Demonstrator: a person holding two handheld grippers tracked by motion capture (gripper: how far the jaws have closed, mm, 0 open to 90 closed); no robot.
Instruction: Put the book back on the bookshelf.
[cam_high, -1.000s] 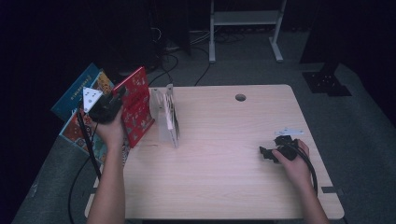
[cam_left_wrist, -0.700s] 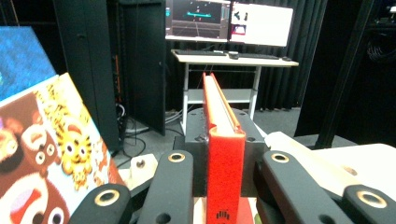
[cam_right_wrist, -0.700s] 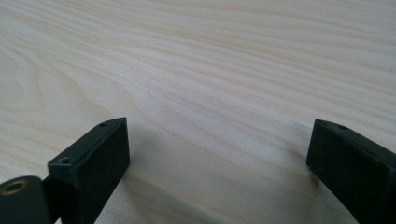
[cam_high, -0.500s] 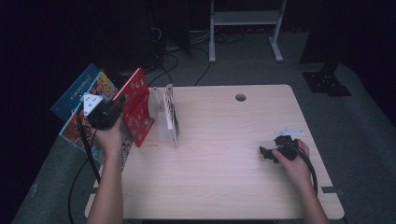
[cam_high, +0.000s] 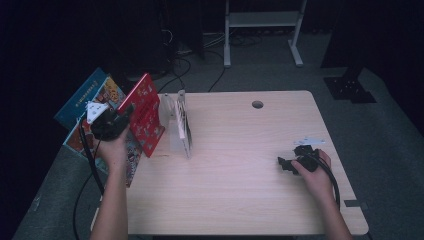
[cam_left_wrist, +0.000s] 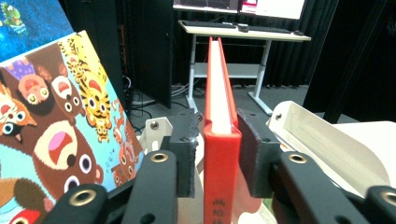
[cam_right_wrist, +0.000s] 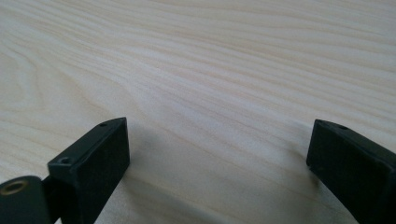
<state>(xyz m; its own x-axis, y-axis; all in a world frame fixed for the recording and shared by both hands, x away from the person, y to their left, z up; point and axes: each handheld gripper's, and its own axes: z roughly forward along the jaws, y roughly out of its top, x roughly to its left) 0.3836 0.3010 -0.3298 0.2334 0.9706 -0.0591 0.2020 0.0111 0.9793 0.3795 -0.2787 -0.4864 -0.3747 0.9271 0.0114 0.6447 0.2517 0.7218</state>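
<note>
I'm holding the left gripper (cam_left_wrist: 217, 154) at the table's (cam_high: 240, 200) left edge w/ the red book (cam_left_wrist: 219, 140) standing spine-first between its jaws; they've just been opening, and slim gaps are showing both sides, so no squeeze. The book is leaning beside the white rack (cam_high: 179, 125). The right gripper (cam_right_wrist: 219, 154) is resting wide open, empty, on the tabletop.

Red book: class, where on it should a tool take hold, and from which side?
Grip the red book across its thin spine edge, coming end-on from the person's side. It stands on edge by the white stand, so both flat covers are open to the left tool.
</note>
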